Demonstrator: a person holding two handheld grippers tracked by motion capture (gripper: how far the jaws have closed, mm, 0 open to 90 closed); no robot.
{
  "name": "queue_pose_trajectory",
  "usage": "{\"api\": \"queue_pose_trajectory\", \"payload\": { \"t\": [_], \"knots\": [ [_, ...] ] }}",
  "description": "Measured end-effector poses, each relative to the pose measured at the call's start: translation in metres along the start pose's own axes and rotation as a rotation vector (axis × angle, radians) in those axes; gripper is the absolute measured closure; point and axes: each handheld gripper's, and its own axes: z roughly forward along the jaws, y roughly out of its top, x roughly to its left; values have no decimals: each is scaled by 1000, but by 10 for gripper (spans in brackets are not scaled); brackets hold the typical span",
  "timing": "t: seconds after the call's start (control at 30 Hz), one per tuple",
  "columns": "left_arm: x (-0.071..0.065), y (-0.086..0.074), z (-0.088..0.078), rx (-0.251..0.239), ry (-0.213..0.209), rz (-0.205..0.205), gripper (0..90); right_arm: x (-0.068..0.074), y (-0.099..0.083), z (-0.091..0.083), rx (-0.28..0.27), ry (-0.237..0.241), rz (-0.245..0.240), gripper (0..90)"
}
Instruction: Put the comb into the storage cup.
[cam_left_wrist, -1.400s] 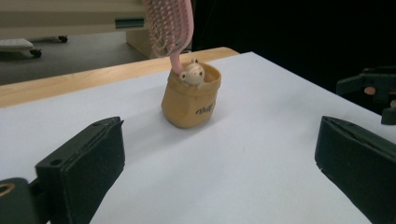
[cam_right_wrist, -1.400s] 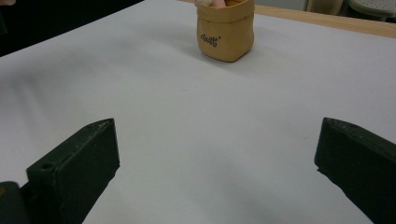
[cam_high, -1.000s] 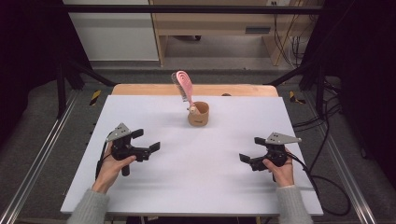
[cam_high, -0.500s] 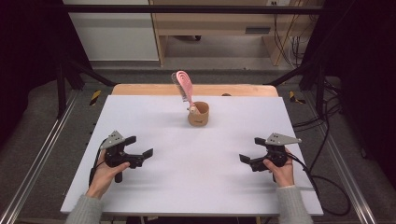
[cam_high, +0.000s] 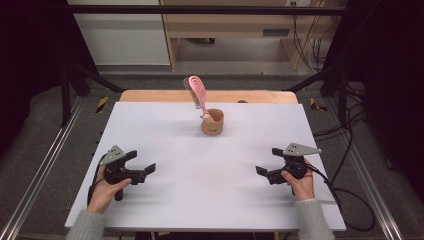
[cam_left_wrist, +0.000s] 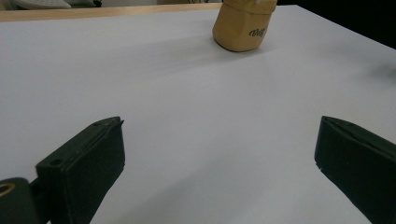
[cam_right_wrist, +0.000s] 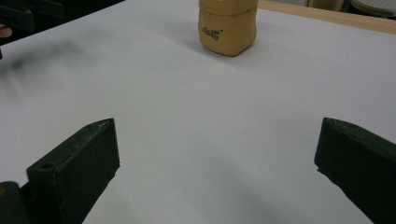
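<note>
A tan cup (cam_high: 213, 123) stands at the back middle of the white table (cam_high: 200, 205), with a pink hairbrush (cam_high: 196, 92) upright in it, leaning left. My left gripper (cam_high: 142, 163) rests low at the near left, open and empty, pointing toward the middle. Over at the near right, my right gripper (cam_high: 268, 162) is open and empty too. In the left gripper view the cup (cam_left_wrist: 242, 27) sits far ahead beyond the wide-apart jaws of my left gripper (cam_left_wrist: 219, 158). The right gripper view shows the cup (cam_right_wrist: 227, 31) ahead of my right gripper (cam_right_wrist: 217, 163).
A wooden strip (cam_high: 150, 96) runs along the table's far edge. Metal rails (cam_high: 45, 165) flank the table, and cables (cam_high: 350, 195) trail at the right. The left gripper (cam_right_wrist: 28, 10) appears blurred at the top left of the right gripper view.
My left gripper has drawn back toward the near edge and slightly left, staying open. The right gripper has barely moved.
</note>
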Motion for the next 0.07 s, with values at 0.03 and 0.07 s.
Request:
{"api": "queue_pose_trajectory", "payload": {
  "t": [0.03, 0.07],
  "knots": [
    [1, -1, -1, 2, 5, 0, 18, 0, 0, 0, -1, 1, -1, 6],
    [1, -1, -1, 2, 7, -1, 18, 0, 0, 0, -1, 0, -1, 6]
  ]
}}
